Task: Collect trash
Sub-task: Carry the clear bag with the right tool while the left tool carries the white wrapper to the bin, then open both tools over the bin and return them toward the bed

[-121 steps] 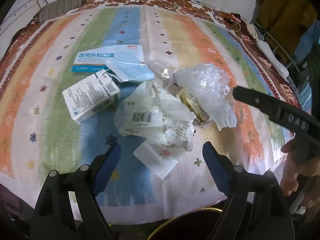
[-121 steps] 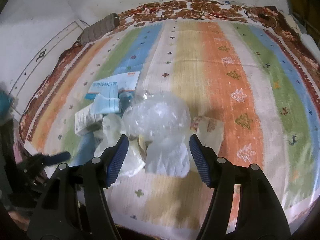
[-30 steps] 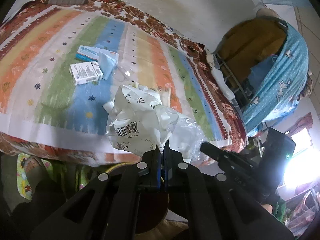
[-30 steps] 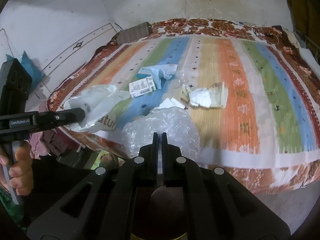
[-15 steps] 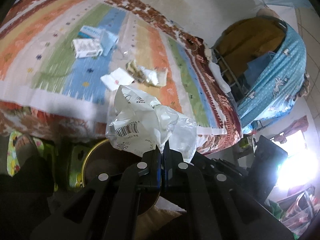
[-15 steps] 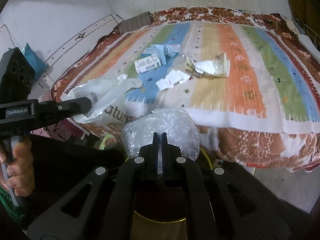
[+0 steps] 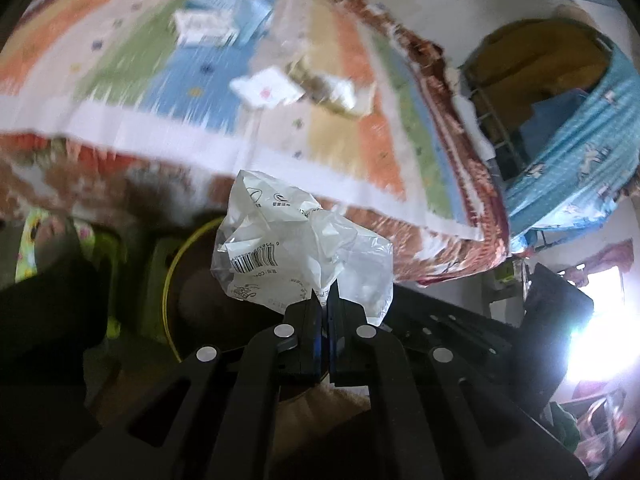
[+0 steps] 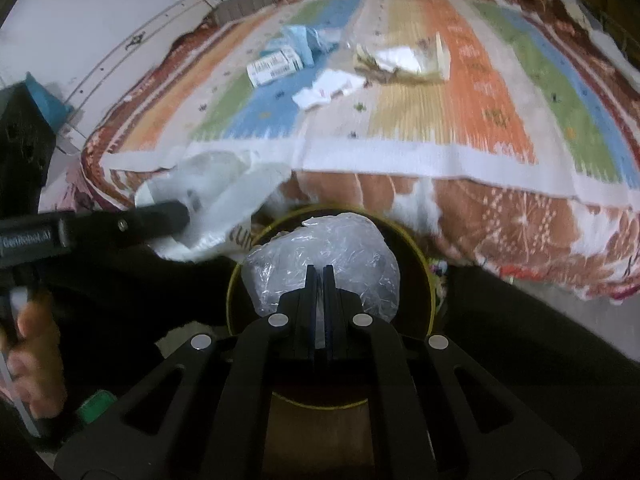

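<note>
Striped bedspread (image 8: 400, 128) strewn with litter, a yellow-rimmed bin (image 8: 430, 280) set on the floor beside the bed.

A crumpled white printed bag (image 7: 288, 248) is clenched in the left tongs (image 7: 325, 300) over the bin's rim; a clear plastic bag (image 8: 324, 264) is gripped in the right tongs (image 8: 319, 280) above the bin's mouth. A small carton (image 8: 274, 66) and paper scraps (image 8: 326, 88) are seen on the bedspread.

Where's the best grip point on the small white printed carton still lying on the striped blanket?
Grip the small white printed carton across its two long side faces near the middle, coming from above. It lies flat on the striped blanket, its long sides look exposed, and its far end lies close to the light blue packet, so an end-on approach would likely snag.
</note>
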### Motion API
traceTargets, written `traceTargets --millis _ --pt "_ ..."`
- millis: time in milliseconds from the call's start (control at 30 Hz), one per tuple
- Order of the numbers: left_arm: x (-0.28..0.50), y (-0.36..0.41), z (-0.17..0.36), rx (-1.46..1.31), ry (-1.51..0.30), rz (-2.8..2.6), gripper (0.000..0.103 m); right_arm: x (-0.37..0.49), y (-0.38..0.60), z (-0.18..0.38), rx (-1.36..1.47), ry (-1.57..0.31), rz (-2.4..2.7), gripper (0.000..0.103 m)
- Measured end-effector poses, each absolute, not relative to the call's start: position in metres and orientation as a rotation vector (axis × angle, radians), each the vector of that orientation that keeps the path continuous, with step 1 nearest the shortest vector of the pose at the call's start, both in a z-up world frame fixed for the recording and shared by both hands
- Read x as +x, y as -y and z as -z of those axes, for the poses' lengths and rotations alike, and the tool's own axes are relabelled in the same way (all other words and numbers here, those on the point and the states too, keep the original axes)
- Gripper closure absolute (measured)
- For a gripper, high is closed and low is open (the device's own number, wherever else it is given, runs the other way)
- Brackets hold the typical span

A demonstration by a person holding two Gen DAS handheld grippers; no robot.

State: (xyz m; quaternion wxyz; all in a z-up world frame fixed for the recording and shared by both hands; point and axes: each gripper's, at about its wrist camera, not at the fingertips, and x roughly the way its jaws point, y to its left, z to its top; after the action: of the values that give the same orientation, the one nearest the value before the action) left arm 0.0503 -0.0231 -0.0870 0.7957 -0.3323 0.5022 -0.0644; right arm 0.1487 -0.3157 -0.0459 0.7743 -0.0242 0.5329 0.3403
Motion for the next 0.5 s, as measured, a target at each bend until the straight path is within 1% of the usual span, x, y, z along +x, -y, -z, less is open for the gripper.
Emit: traceTargets --millis 167,200,233,267,300,333,367,433,500 --pt "0.055 0.02 0.103 -0.78 -1.122 0.119 0.102 0.156 0.312 0.072 -0.027 -1.256 -0.692 0.099" --pt "0.056 0.019 0.107 -0.792 -1.131 0.116 0.099 0.158 0.312 0.076 -0.01 -1.275 -0.69 0.097" --pt "0.058 0.018 0.111 -0.804 -1.143 0.107 0.091 0.16 0.312 0.08 0.007 -1.295 -0.683 0.09" --pt "0.059 0.018 0.114 -0.813 -1.15 0.101 0.084 0.162 0.313 0.083 0.02 -1.308 -0.676 0.085" --pt "0.06 0.016 0.116 -0.826 -1.154 0.092 0.07 0.164 0.314 0.084 0.032 -1.312 -0.67 0.079" --pt "0.06 0.014 0.116 -0.836 -1.15 0.084 0.064 0.164 0.314 0.085 0.036 -1.311 -0.665 0.076" --pt "0.06 0.011 0.113 -0.845 -1.14 0.077 0.063 0.165 0.314 0.084 0.036 -1.31 -0.664 0.075" --pt "0.058 0.007 0.107 -0.849 -1.118 0.074 0.061 0.164 0.313 0.082 0.033 -1.3 -0.673 0.066" --pt "0.057 0.005 0.101 -0.83 -1.097 0.063 0.06 0.165 0.314 0.079 0.03 -1.286 -0.67 0.064"
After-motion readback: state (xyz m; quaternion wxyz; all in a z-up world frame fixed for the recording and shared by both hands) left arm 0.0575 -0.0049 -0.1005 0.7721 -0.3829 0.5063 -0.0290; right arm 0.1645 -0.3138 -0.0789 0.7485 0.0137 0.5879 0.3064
